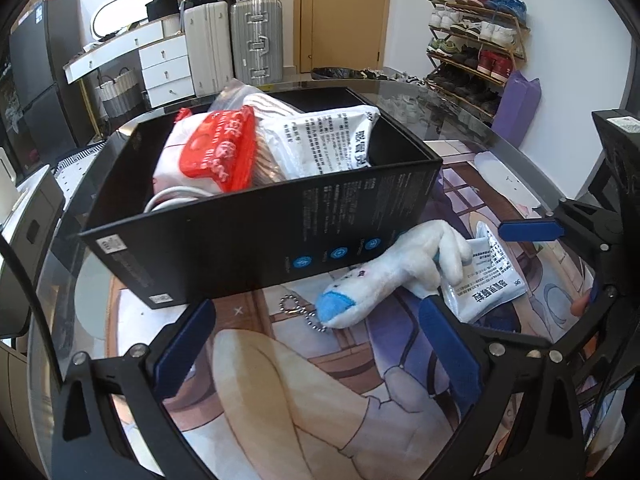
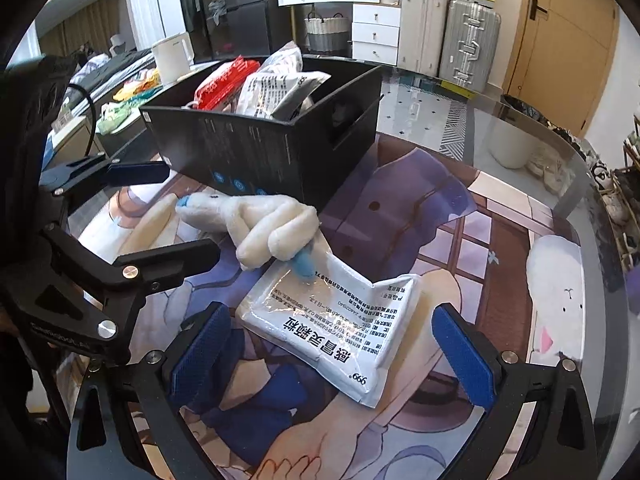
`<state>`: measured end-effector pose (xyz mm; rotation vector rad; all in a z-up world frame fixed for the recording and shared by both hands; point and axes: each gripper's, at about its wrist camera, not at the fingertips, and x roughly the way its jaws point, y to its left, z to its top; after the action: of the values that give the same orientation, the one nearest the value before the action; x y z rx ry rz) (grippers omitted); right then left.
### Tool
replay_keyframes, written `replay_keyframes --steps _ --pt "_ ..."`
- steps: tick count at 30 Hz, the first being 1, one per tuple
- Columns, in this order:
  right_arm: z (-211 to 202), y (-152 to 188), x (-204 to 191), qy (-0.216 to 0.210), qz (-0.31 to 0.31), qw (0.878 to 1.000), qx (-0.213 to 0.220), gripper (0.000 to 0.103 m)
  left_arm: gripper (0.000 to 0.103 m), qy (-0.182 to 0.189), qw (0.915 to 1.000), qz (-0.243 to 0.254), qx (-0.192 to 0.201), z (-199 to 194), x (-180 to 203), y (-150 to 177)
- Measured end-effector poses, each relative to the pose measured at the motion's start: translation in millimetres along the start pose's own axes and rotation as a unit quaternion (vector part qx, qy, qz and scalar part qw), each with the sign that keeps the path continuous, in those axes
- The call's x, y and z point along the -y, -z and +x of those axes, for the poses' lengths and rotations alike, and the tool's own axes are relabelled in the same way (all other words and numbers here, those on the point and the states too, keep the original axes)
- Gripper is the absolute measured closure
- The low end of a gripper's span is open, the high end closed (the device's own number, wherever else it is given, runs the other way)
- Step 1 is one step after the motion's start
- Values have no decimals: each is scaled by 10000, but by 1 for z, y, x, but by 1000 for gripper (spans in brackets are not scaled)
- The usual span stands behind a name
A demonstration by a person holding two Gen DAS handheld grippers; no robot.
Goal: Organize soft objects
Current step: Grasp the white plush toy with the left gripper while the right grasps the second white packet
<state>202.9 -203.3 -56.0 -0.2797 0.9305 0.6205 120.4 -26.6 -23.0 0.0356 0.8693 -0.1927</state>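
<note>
Lying dead ahead at 12 o'clock between the right gripper's (image 2: 332, 354) wide-open jaws, white sachet (image 2: 332, 322), long axis slanting 10-to-4; left gripper (image 1: 320, 350) also open, farther off.

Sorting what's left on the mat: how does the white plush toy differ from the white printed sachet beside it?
The white plush toy with blue tips is fuzzy and plump; the white printed foil sachet is flat, glossy and creased. The toy lies right against the black cardboard box, with a bead chain attached; the sachet lies nearer the open right claw. The toy's limbs overlap the sachet's corner. Both rest on the illustrated mat, outside the box.
</note>
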Motion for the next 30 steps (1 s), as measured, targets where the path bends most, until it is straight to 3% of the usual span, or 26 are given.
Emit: replay_keyframes --steps 3,12,16,19,30 --pt "4 0 -1 60 -144 9999 -47 1 2 45 10000 62 5 1 3 -2" --pt "7 0 1 10 -315 9995 -84 1 26 294 9991 241 -198 9 9 -6" --pt "8 -1 1 -23 -365 9993 -94 1 48 299 9987 359 -224 10 15 -7" --pt "9 -2 0 -66 -428 9990 -112 1 58 336 9982 436 -216 8 17 -8" --pt "14 -10 3 -348 -706 9966 -240 1 74 340 9973 622 -215 -2 17 1"
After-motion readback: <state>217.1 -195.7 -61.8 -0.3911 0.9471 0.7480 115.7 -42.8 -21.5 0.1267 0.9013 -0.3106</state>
